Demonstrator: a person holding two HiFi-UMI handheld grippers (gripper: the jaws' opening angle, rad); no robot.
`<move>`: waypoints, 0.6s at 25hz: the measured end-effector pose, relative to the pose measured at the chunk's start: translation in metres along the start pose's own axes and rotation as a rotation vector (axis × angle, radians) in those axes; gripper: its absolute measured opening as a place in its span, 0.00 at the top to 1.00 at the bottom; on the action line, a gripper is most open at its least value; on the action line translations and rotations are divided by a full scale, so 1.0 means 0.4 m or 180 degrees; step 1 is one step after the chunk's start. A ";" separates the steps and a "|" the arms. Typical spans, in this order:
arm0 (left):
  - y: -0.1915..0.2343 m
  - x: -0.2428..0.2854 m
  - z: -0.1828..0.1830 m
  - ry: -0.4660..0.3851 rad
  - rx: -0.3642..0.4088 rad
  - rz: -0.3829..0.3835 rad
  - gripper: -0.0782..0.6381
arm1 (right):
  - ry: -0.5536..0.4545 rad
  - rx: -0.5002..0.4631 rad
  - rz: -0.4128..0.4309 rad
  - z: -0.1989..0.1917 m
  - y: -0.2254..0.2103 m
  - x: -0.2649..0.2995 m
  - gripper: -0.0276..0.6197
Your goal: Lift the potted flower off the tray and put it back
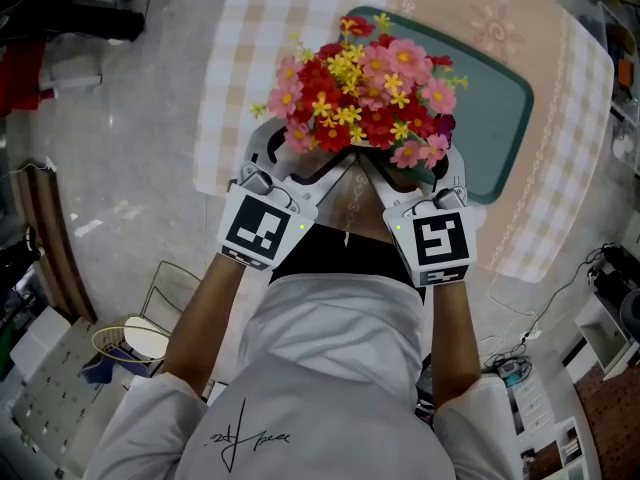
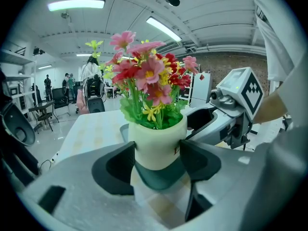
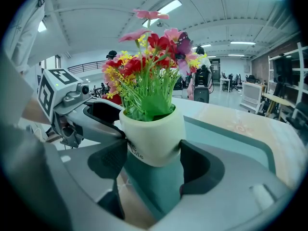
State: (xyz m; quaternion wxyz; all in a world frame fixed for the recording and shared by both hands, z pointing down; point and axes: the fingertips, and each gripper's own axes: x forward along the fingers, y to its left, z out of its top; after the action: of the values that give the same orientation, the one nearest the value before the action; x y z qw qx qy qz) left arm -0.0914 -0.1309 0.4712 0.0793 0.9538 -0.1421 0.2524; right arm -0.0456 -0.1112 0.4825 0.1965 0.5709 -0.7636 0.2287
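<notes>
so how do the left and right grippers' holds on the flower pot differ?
The left gripper clamps the flower pot from the person's left, the right gripper from the right. The pot's print sits by the left gripper's right jaw, but by the right gripper's left jaw. Shared: both are shut on the pot's white wall.

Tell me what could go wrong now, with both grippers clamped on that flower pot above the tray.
1. The pot looks smooth and rounded, pinched only at its sides by the left gripper and right gripper; uneven pull might let it slip or tilt.
2. From the head view the flowers hide the pot's base, so it may land on the tray rim and tip.
</notes>
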 end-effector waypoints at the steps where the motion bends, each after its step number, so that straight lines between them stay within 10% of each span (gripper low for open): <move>1: 0.000 -0.002 0.003 -0.0012 -0.0003 0.0004 0.48 | -0.0008 -0.0011 -0.0002 0.004 0.001 -0.002 0.41; 15: -0.011 -0.029 0.074 -0.0116 0.0095 0.0001 0.49 | -0.0115 -0.0019 -0.0062 0.063 -0.002 -0.049 0.41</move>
State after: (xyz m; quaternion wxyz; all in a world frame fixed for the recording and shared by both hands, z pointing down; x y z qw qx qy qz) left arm -0.0862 -0.1307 0.4396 0.0624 0.9593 -0.1399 0.2371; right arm -0.0406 -0.1104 0.4509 0.1866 0.5818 -0.7621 0.2142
